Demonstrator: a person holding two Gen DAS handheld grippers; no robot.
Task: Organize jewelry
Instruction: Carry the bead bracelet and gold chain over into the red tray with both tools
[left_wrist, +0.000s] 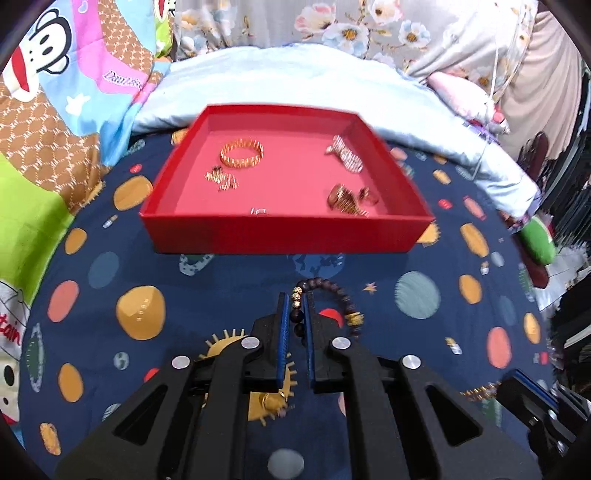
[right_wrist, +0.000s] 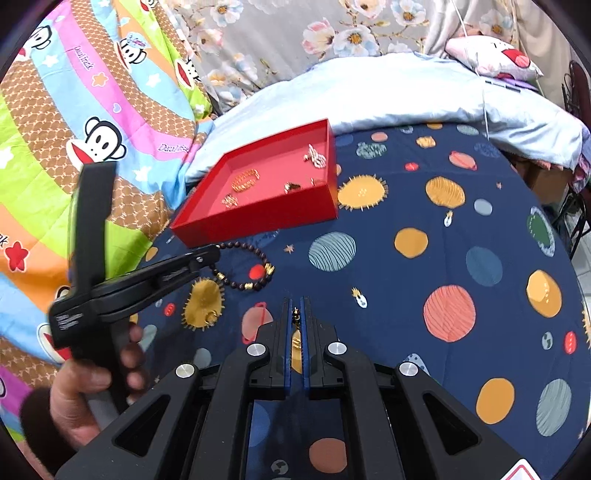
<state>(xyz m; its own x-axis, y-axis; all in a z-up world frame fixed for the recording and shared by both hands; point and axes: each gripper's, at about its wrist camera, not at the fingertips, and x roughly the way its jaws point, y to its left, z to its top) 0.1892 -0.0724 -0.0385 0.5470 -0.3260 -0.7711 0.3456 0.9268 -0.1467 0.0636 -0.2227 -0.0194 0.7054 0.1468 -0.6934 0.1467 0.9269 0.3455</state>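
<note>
Left gripper (left_wrist: 296, 299) is clamped on the dark bead bracelet (left_wrist: 332, 291), whose loop trails to its right over the planet-print sheet (left_wrist: 110, 280), presumably for transfer to the red tray (left_wrist: 280, 236) just ahead; right gripper (right_wrist: 295, 308) is closed on a small gold piece (right_wrist: 296, 345).

We see our right tool (right_wrist: 295, 317) clamped on a small gold trinket (right_wrist: 296, 345) | left tool (right_wrist: 211, 254) gripping dark wooden bead bracelet (right_wrist: 243, 267) | shallow red cardboard tray (right_wrist: 258, 218) on planet-print navy bedsheet (right_wrist: 424, 277)
</note>
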